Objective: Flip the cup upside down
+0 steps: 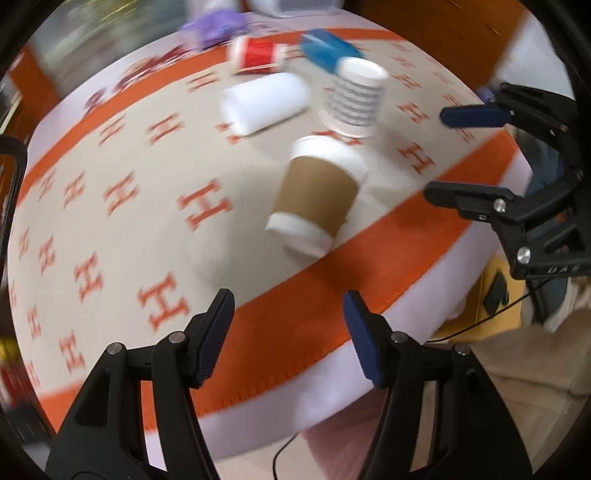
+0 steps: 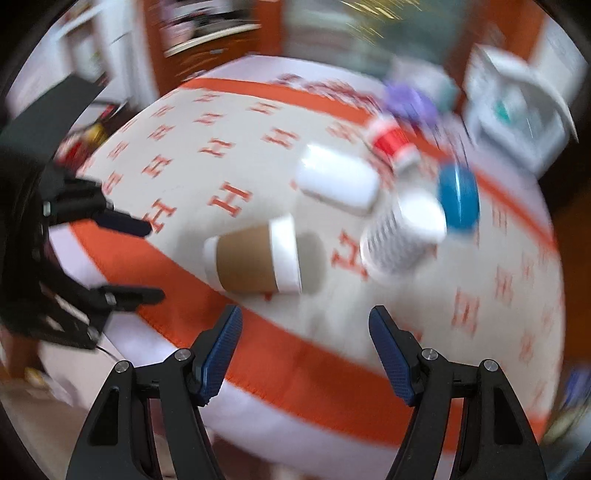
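Right now the brown-sleeved cup (image 1: 317,195) lies on its side on the worktop (image 1: 110,206), which is covered with a cloth of orange H marks and a broad orange border; the cup sits close to that border on the near edge, its white rim and base both showing. Both views are blurred, so fine detail is lost. The left gripper (image 1: 288,339) hovers over the orange border just short of the cup, its jaws spread wide and holding nothing. The right gripper (image 2: 306,350) is likewise wide apart and empty, poised above the border with the cup just ahead of it; in the left wrist view it appears at the right edge, off the side of the worktop. Beyond the brown-sleeved cup, a striped cup (image 1: 352,98) stands upside down, a plain white cup (image 1: 266,101) lies on its side to its left, and further back lie a red cup (image 1: 258,55) and a blue cup (image 1: 327,50). A purple object (image 1: 216,24) sits at the far edge, too smeared to identify.
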Tool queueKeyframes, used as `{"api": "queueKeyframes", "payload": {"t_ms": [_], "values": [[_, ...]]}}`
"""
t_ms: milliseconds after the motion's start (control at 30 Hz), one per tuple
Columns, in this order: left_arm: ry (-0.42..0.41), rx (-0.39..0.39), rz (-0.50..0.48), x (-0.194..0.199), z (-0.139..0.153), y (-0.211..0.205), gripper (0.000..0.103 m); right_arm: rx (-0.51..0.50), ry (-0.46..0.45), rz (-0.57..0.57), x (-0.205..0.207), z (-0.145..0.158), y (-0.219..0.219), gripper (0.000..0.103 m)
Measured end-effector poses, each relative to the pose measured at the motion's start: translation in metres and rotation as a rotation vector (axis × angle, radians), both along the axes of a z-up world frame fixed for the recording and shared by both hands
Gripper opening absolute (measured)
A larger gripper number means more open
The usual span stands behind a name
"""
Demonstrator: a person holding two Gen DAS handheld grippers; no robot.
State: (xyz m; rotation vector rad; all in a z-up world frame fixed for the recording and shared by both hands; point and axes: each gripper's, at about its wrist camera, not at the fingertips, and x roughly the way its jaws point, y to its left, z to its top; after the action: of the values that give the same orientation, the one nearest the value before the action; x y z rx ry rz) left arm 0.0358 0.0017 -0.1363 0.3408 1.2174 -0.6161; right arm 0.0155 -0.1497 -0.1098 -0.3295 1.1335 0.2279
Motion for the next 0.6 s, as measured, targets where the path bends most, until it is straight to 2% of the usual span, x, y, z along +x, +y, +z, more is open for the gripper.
{"api": "queueKeyframes", "payload": {"t_ms": [167, 333, 467, 600], "values": [[0.0, -0.041, 0.227, -0.004, 0.007, 0.034, 0.059, -0.162, -0.064, 0.311, 0.008, 0.002, 0.042, 0.072], [-0.041, -0.071, 0.403, -0.015, 0.008, 0.057, 0.058, -0.323, -0.087, 0.584, 0.006, -0.017, 0.078, 0.072], [-0.022, -0.092, 0.508, -0.02, -0.003, 0.072, 0.058, -0.431, -0.079, 0.722, 0.002, -0.041, 0.096, 0.072], [-0.007, -0.076, 0.566, -0.024, -0.019, 0.081, 0.058, -0.524, -0.057, 0.831, 0.0, -0.064, 0.107, 0.072]]}}
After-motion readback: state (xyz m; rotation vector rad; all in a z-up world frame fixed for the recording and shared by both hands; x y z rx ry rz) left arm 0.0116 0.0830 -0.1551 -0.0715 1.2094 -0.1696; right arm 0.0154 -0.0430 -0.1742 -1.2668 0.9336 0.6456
